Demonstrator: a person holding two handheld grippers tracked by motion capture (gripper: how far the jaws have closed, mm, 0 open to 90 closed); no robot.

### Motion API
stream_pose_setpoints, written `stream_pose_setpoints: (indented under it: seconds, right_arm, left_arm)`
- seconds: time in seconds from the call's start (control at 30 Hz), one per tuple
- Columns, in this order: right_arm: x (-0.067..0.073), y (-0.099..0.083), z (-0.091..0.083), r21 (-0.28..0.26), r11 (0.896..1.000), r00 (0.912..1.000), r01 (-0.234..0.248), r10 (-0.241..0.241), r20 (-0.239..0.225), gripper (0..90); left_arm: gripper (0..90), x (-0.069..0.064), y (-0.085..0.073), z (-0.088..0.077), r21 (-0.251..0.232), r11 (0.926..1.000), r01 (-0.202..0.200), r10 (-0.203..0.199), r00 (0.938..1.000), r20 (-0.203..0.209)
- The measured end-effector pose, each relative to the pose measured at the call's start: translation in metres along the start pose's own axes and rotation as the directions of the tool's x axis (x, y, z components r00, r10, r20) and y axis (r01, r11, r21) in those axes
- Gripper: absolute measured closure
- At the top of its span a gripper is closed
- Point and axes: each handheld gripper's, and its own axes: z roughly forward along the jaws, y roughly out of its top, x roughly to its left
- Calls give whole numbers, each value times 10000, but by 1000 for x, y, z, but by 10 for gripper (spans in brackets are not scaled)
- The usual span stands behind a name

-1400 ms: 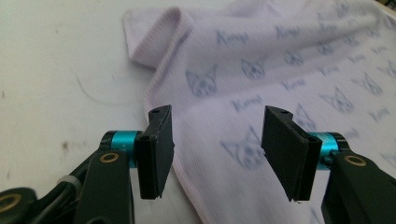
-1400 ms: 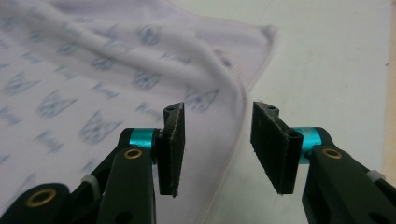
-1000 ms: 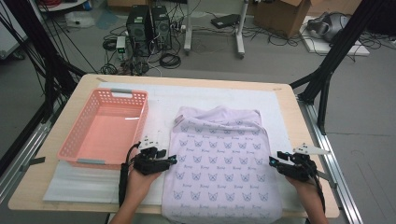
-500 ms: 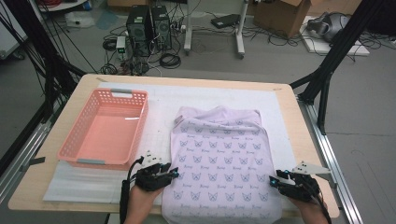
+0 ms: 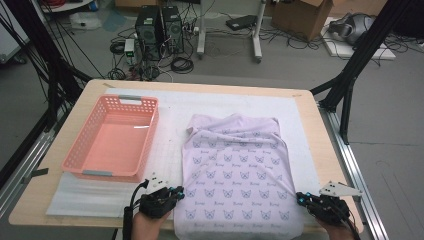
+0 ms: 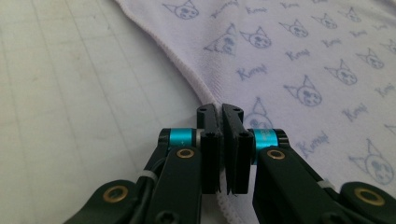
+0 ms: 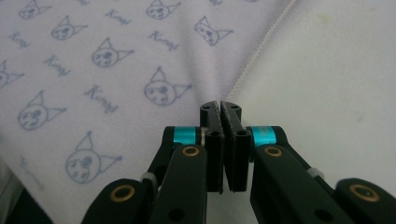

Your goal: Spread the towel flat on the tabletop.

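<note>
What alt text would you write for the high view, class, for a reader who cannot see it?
A lilac cotton T-shirt with a cat print lies flat on a wooden table, its near corners pinched by the left claw and right claw. A pink plastic basket sits beside it.

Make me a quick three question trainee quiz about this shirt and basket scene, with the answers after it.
1. True or false: the pink basket has something inside it.
2. What has each hand-held gripper, left and right, closed on?
A. the basket's rim
B. a side hem of the lilac shirt
C. nothing
3. Which way does the shirt's collar point?

Key: 1 false. 2 B. 3 Toward the table's far edge.
</note>
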Motion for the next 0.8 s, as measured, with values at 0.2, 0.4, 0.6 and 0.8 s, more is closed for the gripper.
stream_pose_setpoints:
  seconds: [0.2, 0.4, 0.6, 0.8]
  right_arm:
    - [8, -11, -11, 77, 10000, 9994, -2, 5, -339, 884]
    - [16, -17, -17, 33, 9998, 9988, -216, 218, -432, 820]
    - [14, 2, -3, -574, 9977, 9988, -352, 371, 320, 619]
    - [0, 22, 25, -263, 9981, 9927, -561, 585, 1053, 600]
  left_arm:
    - [856, 0, -11, -15, 171, 9999, -25, 18, 9991, 430]
    - [724, -2, -8, -16, -7, 9976, -694, 693, 9953, 678]
    - [520, 9, 12, 1, -654, 9978, -93, 131, 9983, 570]
    - [537, 9, 19, 23, -140, 9995, -295, 299, 9990, 328]
